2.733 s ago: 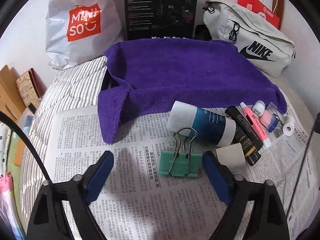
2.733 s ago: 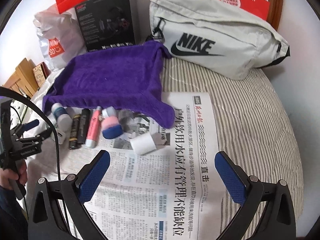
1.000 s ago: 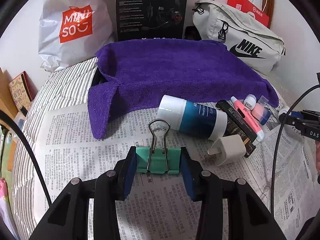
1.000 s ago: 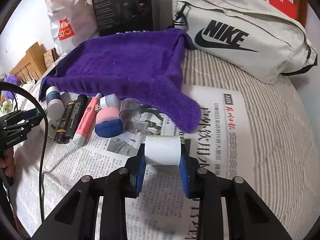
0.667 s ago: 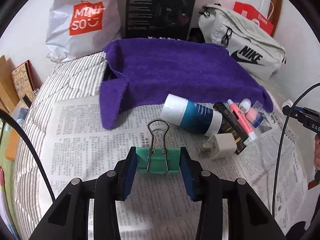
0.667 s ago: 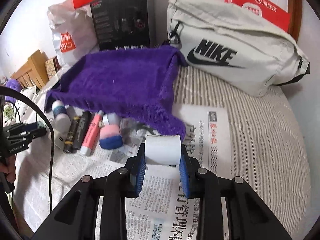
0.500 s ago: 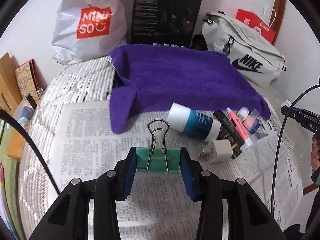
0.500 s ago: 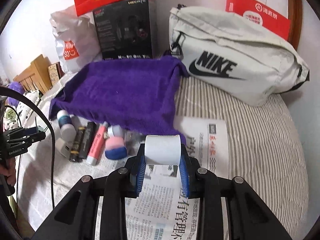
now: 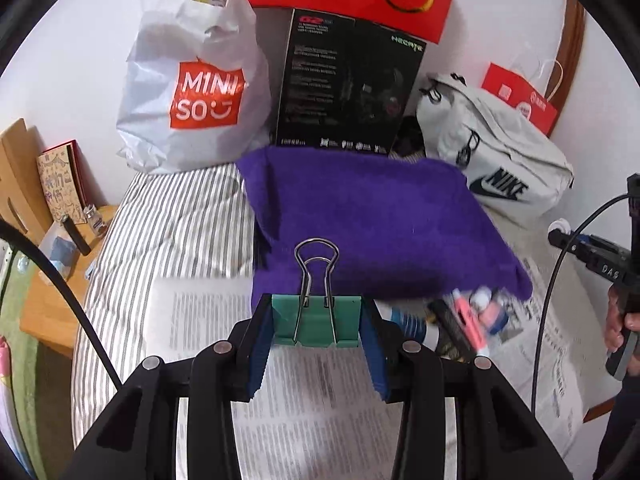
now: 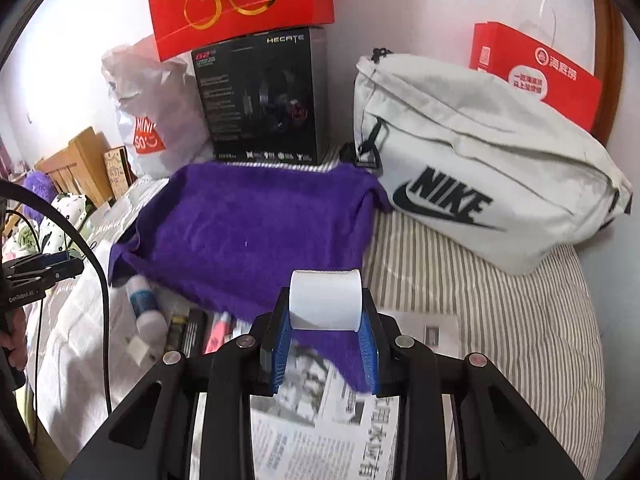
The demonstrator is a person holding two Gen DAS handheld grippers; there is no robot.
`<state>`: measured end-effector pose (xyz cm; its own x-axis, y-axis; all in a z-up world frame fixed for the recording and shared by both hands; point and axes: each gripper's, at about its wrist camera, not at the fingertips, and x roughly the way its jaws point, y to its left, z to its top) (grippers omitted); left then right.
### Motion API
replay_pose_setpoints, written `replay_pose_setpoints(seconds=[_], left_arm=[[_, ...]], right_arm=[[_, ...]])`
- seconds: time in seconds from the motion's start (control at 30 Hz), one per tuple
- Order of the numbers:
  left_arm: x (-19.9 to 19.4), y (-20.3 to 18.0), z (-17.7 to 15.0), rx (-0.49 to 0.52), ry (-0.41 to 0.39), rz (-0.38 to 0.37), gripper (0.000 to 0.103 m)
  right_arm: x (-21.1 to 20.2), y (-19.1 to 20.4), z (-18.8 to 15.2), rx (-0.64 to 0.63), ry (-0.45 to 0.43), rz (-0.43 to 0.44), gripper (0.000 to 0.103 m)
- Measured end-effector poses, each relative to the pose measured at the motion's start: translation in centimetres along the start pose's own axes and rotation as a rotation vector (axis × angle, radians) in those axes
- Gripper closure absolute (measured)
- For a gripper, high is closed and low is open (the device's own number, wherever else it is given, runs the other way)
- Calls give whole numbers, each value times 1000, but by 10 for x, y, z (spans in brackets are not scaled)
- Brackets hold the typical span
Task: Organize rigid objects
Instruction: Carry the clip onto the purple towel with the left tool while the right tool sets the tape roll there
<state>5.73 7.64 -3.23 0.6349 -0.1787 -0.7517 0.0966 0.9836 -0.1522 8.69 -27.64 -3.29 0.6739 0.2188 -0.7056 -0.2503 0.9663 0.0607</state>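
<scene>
From the left wrist view, at about 9 o'clock stands a wooden side table [image 9: 48, 296], and at 11 o'clock a white shopping bag [image 9: 192, 80] leans on the wall. At 12 o'clock is a black box [image 9: 348, 88], and below it a purple towel [image 9: 376, 224] lies on the striped bed [image 9: 176, 216].

The left gripper [image 9: 316, 324] is closed to a narrow gap and clamps a green binder clip [image 9: 316, 322] by its two flat ends; the wire handles point up, toward 12 o'clock. The clip hangs clear above the newspaper [image 9: 304, 412]. At 3 o'clock, just at the towel's lower edge, a blue and white bottle [image 9: 412, 324], a black tube [image 9: 448, 328] and a pink pen [image 9: 468, 316] lie close together. At the far right a hand [image 9: 618, 324] holds the other tool.

In the right wrist view the right gripper [image 10: 326, 338] is also nearly closed, and it grips a white roll [image 10: 326, 300] by its two flat ends, in the air over the towel's front edge. A pale sports bag [image 10: 480, 176] rests at 2 o'clock.

I judge two risks. The clip is smooth metal and is held only at its ends, so a quick swing can let it turn or slip out. The roll may be soft, so the pads can crush it, or it can rotate between them and fall among the small things below.
</scene>
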Motion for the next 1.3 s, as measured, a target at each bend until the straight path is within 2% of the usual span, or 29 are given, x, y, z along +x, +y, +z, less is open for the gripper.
replay_pose_setpoints(seconds=[0.2, 0.6, 0.87, 1.13, 1.3], left_arm=[[13, 4, 30, -15, 9, -49, 64], [56, 8, 74, -13, 49, -116, 64], [83, 11, 88, -22, 65, -126, 64], [108, 16, 93, -39, 93, -132, 64], [125, 17, 96, -52, 120, -133, 64]], right_arm=[[21, 4, 27, 1, 9, -2, 72], [100, 21, 62, -11, 96, 12, 72], [159, 21, 73, -12, 171, -7, 72], [191, 24, 78, -17, 221, -21, 72], [197, 28, 77, -33, 239, -13, 72]])
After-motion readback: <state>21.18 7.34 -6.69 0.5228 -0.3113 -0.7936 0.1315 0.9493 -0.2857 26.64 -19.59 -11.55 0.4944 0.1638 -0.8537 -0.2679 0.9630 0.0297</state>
